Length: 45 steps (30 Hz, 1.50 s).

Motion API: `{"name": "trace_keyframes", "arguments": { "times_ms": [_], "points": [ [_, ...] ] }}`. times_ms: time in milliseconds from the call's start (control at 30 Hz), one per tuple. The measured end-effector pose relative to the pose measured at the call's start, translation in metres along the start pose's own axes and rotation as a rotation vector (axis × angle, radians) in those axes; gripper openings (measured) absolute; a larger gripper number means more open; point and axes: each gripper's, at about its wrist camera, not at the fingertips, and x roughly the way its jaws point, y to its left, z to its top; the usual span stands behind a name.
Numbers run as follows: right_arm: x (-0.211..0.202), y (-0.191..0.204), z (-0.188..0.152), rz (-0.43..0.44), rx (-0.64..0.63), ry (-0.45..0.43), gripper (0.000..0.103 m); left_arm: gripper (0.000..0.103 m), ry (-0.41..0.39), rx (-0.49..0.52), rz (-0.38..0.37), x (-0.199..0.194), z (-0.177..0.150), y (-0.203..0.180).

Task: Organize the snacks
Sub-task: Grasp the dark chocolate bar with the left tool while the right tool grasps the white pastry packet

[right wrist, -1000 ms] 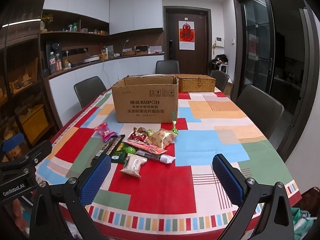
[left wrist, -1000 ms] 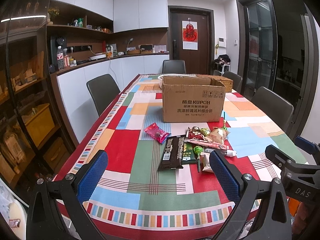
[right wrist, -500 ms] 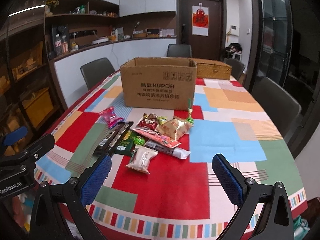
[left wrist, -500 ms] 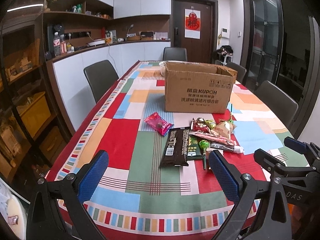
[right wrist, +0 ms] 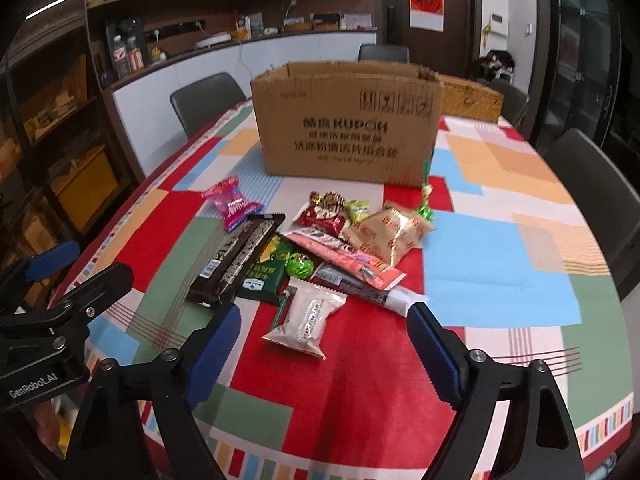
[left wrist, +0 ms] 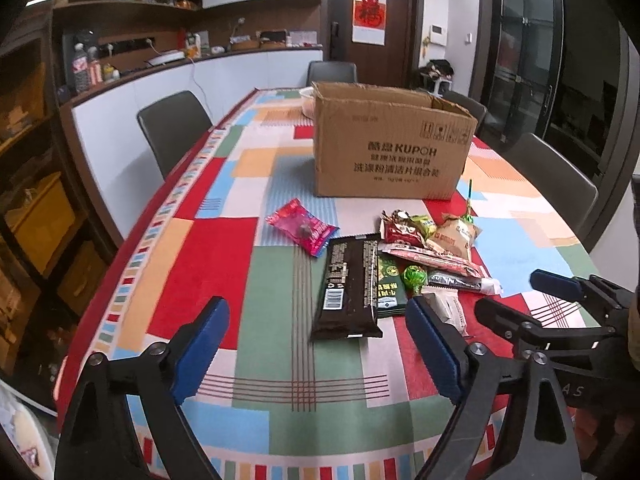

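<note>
Several snack packets lie in a loose pile on the patchwork tablecloth in front of an open cardboard box (left wrist: 390, 144) (right wrist: 346, 124). A long black bar packet (left wrist: 350, 284) (right wrist: 236, 258) lies at the pile's left, a pink candy packet (left wrist: 302, 230) (right wrist: 232, 204) beyond it. A white packet (right wrist: 306, 320) lies nearest. My left gripper (left wrist: 316, 344) is open and empty, just short of the black bar. My right gripper (right wrist: 324, 344) is open and empty, with the white packet between its blue pads.
A wicker basket (right wrist: 472, 96) stands behind the box. Grey chairs (left wrist: 174, 128) (right wrist: 596, 184) line both sides of the table. A white counter and dark shelves run along the left wall. Each gripper shows at the edge of the other's view.
Both grippers have moved forward and down towards the snack pile. The packets now sit much closer to the pads. Nothing on the table has moved.
</note>
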Motion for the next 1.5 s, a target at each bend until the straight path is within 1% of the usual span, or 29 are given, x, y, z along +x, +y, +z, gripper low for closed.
{"name": "trace_keyframes", "arguments": {
  "times_ms": [67,400,533,633,733,900,1067,1133,1200,1233,1300,1400,1433,1500],
  "points": [
    [0.008,0.000,0.001,0.004,0.002,0.020,0.083,0.086,0.017,0.004,-0.012,0.010,0.002,-0.001],
    [0.050,-0.004,0.005,0.047,0.027,0.129,0.069,0.082,0.084,0.027,-0.052,0.054,0.010,-0.002],
    [0.062,-0.006,0.003,0.063,0.032,0.161,0.063,0.077,0.109,0.028,-0.092,0.071,0.012,-0.003],
    [0.070,-0.007,0.004,0.074,0.035,0.178,0.060,0.074,0.129,0.019,-0.127,0.082,0.014,-0.003],
    [0.076,-0.007,0.003,0.084,0.039,0.196,0.057,0.072,0.143,0.017,-0.140,0.093,0.015,-0.003],
    [0.085,-0.006,0.002,0.098,0.041,0.217,0.051,0.068,0.166,0.011,-0.158,0.107,0.017,-0.004],
    [0.092,-0.006,0.002,0.110,0.047,0.235,0.046,0.060,0.195,0.007,-0.180,0.121,0.017,-0.006],
    [0.095,-0.007,0.002,0.111,0.051,0.239,0.044,0.059,0.209,-0.004,-0.193,0.126,0.016,-0.005],
    [0.096,-0.007,0.003,0.109,0.050,0.238,0.044,0.056,0.219,-0.010,-0.203,0.129,0.015,-0.005],
    [0.097,-0.006,0.003,0.108,0.048,0.238,0.043,0.052,0.227,-0.013,-0.211,0.131,0.014,-0.005],
    [0.098,-0.005,0.004,0.107,0.044,0.238,0.042,0.049,0.235,-0.019,-0.211,0.132,0.013,-0.005],
    [0.098,-0.006,0.005,0.108,0.045,0.238,0.039,0.048,0.237,-0.019,-0.212,0.131,0.013,-0.005],
    [0.098,-0.007,0.005,0.107,0.045,0.238,0.033,0.048,0.241,-0.017,-0.212,0.131,0.013,-0.006],
    [0.099,-0.008,0.006,0.111,0.048,0.240,0.033,0.048,0.244,-0.011,-0.209,0.129,0.012,-0.007]
  ]
}}
